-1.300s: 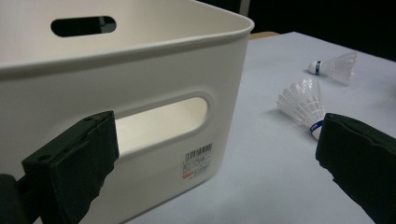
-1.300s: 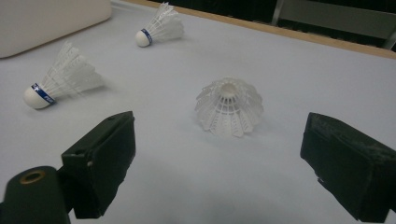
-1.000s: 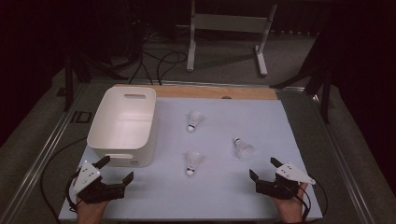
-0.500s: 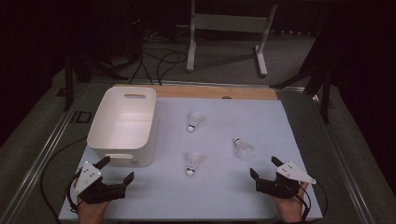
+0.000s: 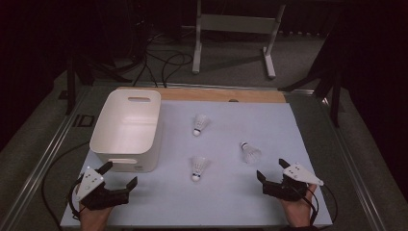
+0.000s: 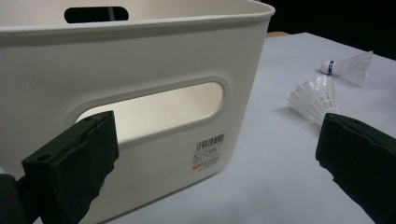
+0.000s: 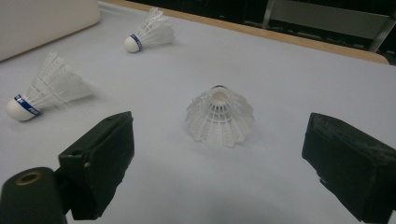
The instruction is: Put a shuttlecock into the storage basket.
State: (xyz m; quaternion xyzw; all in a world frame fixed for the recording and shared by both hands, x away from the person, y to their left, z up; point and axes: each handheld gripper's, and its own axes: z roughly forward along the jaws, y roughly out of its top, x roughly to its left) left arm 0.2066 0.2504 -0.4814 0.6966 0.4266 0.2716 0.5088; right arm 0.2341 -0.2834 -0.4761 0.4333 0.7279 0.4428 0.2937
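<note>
Three white shuttlecocks lie on the pale blue table top (image 5: 231,202): one at the middle back (image 5: 199,124), one at the middle front (image 5: 197,167), one to the right (image 5: 249,152). A white bin (image 5: 126,130) stands empty at the left. My left gripper (image 5: 119,174) is open at the front left, just short of the bin's near wall (image 6: 154,70). At the front right, my right gripper (image 5: 271,168) is open too, with the right shuttlecock (image 7: 219,116) lying a short way ahead of its jaws, feathers toward me.
A wooden strip (image 5: 226,95) runs along the table's far edge. Beyond it stand a metal stand (image 5: 235,29) and cables on the dark floor. In the right gripper view the other two shuttlecocks (image 7: 46,93) (image 7: 149,30) lie to the left.
</note>
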